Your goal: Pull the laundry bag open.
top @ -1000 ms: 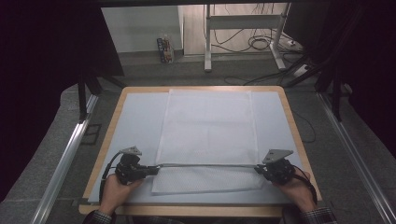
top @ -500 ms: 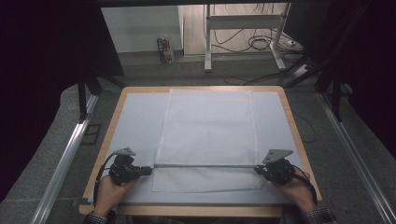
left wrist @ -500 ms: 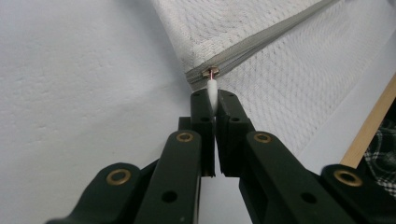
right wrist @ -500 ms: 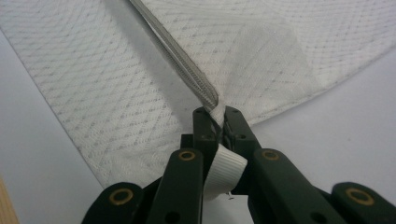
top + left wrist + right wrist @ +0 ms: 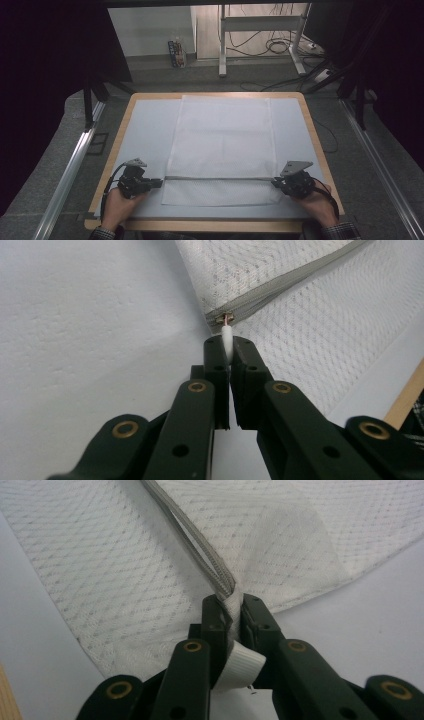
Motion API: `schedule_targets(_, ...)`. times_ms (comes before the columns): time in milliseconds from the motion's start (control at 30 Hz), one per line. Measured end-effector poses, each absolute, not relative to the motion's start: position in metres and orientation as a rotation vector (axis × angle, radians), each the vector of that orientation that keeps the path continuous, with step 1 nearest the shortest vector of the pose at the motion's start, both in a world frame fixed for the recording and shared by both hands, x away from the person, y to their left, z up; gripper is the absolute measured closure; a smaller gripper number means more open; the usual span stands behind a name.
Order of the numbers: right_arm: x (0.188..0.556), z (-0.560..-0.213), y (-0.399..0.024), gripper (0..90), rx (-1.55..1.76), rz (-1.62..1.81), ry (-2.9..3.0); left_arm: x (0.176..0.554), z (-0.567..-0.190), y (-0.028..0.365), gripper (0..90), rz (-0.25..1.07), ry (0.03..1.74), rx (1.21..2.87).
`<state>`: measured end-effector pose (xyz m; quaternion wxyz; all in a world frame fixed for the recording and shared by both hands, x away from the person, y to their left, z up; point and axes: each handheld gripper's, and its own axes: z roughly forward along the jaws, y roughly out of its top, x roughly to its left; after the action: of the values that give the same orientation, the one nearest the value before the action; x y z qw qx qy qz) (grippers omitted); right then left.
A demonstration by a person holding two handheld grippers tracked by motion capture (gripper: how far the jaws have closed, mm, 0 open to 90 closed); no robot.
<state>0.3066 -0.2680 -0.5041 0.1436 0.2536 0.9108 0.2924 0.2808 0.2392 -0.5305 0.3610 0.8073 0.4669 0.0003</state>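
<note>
The left tool [image 5: 159, 183] has shifted slightly outward since earlier, still pinching the zipper pull [image 5: 226, 335]. The right tool [image 5: 275, 183], its jaws just easing wider, is gripping the white cover [image 5: 222, 145] by its corner. The cover is lying mid-tabletop [image 5: 145, 125], with bare margins either side.

You face a wood-edged table [image 5: 316, 131] on grey carpet [image 5: 55, 150]. Beyond it stand a metal stand [image 5: 260, 22], floor cables [image 5: 280, 47] and a pale wall [image 5: 150, 30]. Both sides are dark.
</note>
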Motion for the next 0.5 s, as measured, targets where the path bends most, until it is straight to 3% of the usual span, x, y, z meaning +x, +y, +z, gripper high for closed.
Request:
schedule_targets(133,0.307,-0.505,-0.268,68.8,0.743,0.848,2.614,0.280,-0.530,0.237,82.8,0.036,1.189,2.083)
schedule_targets(267,0.309,-0.505,-0.268,55.4,0.748,0.865,2.613,0.280,-0.531,0.232,62.5,0.096,1.169,2.095)
schedule_targets(500,0.309,-0.504,-0.266,37.6,0.729,0.888,2.591,0.277,-0.530,0.221,36.0,0.247,1.117,2.147)
